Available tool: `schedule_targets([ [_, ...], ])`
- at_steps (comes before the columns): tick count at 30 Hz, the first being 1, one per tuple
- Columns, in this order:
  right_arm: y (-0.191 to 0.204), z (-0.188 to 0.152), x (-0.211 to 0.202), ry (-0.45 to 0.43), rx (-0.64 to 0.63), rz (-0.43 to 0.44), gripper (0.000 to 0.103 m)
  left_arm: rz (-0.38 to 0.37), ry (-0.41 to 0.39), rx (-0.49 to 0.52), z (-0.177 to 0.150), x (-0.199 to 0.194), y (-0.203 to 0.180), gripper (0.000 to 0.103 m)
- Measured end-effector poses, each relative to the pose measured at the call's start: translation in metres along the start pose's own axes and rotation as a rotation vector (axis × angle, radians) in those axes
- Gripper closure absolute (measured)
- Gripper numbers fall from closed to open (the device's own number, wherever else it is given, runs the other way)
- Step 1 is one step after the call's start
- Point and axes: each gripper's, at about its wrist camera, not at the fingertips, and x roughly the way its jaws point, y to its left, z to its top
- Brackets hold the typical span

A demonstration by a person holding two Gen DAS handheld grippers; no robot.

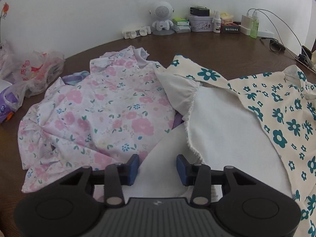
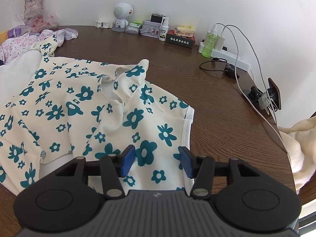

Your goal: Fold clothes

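We see our right gripper (image 2: 157, 161) poised over the cream garment with teal flowers (image 2: 83, 106), its blue pads (image 2: 128, 161) standing apart with nothing pinched between them. The printed cloth lies spread beneath and ahead of the jaws, its white-edged hem (image 2: 187, 130) just off the right jaw. Bare brown table (image 2: 227, 118) runs to the right of the jaws.

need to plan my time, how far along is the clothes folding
Early. Done: the teal-flower top has one side turned over, white inside showing. In hand: nothing; the left gripper and right gripper are open over it. Left: the remaining folds, then the pink floral garment, still crumpled beside it.
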Motion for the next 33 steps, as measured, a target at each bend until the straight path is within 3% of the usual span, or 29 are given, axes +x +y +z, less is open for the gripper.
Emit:
schedule_targets([
  [1, 0.001, 0.000, 0.000, -0.002, -0.004, -0.001, 0.053, -0.013, 0.014, 0.002, 0.001, 0.003, 0.002, 0.079],
  [2, 0.001, 0.000, 0.000, -0.004, -0.008, -0.002, 0.053, -0.021, 0.028, 0.003, 0.001, 0.002, 0.003, 0.101],
  [5, 0.002, -0.001, 0.000, -0.010, -0.017, -0.005, 0.053, 0.011, 0.003, 0.027, 0.002, -0.007, 0.000, 0.102],
  [12, 0.004, -0.001, 0.000, -0.021, -0.020, -0.013, 0.053, 0.113, -0.138, 0.075, 0.008, -0.051, -0.010, 0.103],
  [15, 0.005, -0.001, -0.001, -0.022, -0.022, -0.019, 0.052, 0.040, -0.108, 0.043, 0.011, -0.051, -0.003, 0.097],
  [17, 0.006, -0.002, -0.001, -0.023, -0.024, -0.022, 0.052, 0.000, -0.060, 0.030, 0.011, -0.041, 0.003, 0.079],
  [19, 0.006, -0.002, -0.001, -0.024, -0.026, -0.025, 0.052, -0.007, -0.026, 0.037, 0.012, -0.032, 0.006, 0.071],
  [23, 0.007, -0.001, -0.001, -0.023, -0.032, -0.029, 0.052, -0.035, 0.047, 0.042, 0.015, -0.013, 0.014, 0.066],
  [26, 0.007, -0.002, -0.001, -0.024, -0.028, -0.030, 0.052, -0.112, 0.108, 0.023, 0.019, 0.001, 0.021, 0.072],
  [27, 0.007, -0.002, -0.001, -0.025, -0.026, -0.031, 0.052, -0.121, 0.119, 0.023, 0.020, 0.004, 0.020, 0.082],
  [28, 0.007, -0.002, -0.001, -0.025, -0.024, -0.031, 0.052, -0.110, 0.124, 0.027, 0.020, 0.004, 0.018, 0.102],
  [33, 0.007, -0.002, -0.001, -0.026, -0.021, -0.030, 0.052, 0.004, 0.076, 0.131, 0.023, -0.009, -0.009, 0.103],
])
